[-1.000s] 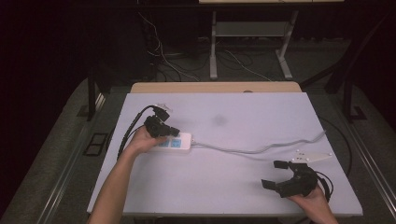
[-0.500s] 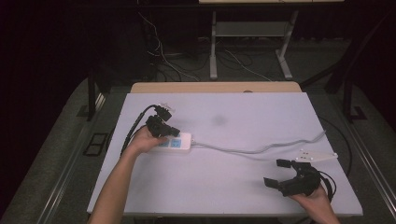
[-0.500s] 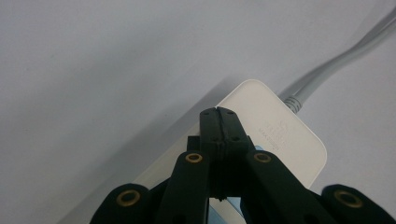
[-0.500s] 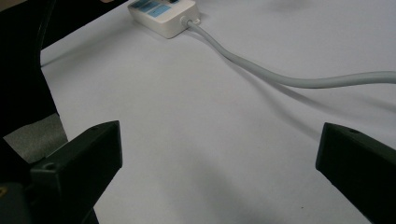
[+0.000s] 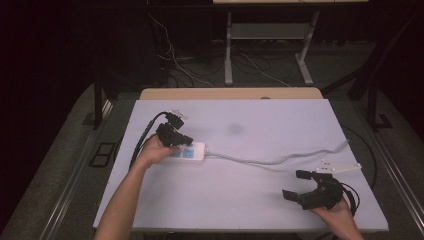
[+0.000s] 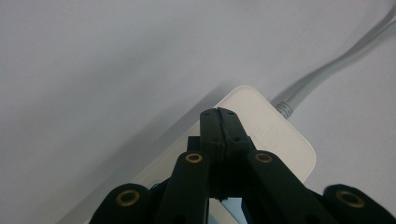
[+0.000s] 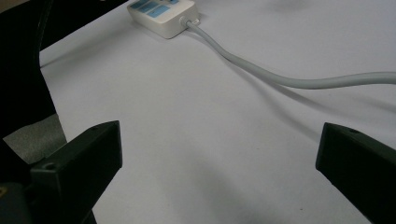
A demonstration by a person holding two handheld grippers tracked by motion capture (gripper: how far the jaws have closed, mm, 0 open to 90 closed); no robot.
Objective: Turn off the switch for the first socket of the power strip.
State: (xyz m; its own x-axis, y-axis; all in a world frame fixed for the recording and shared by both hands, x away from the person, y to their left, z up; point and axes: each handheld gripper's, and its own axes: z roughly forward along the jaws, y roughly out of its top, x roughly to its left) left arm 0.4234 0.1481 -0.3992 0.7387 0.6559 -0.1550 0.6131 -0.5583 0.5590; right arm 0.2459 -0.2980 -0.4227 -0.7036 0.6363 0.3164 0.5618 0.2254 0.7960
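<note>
Moved: your right gripper (image 5: 300, 185) nearer table edge | left gripper (image 6: 218, 114) clenched over power strip (image 6: 275, 140) | right released, empty | cord (image 7: 261, 70) untouched; work barely begun.

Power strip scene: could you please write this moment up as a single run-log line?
left gripper: shut, over power strip | right gripper: open, holding nothing, near table's front right | grey cord: trails right from strip

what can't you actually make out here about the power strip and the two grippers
- Power strip sockets: in the high view, too small, and the left gripper covers part; in the left gripper view its shut jaws hide them.
- Whether the left gripper touches the strip: unclear.
- Cord far end: blurred near the white plug-like piece.
- Right gripper: open, jaw tips cut off in its own view.
</note>
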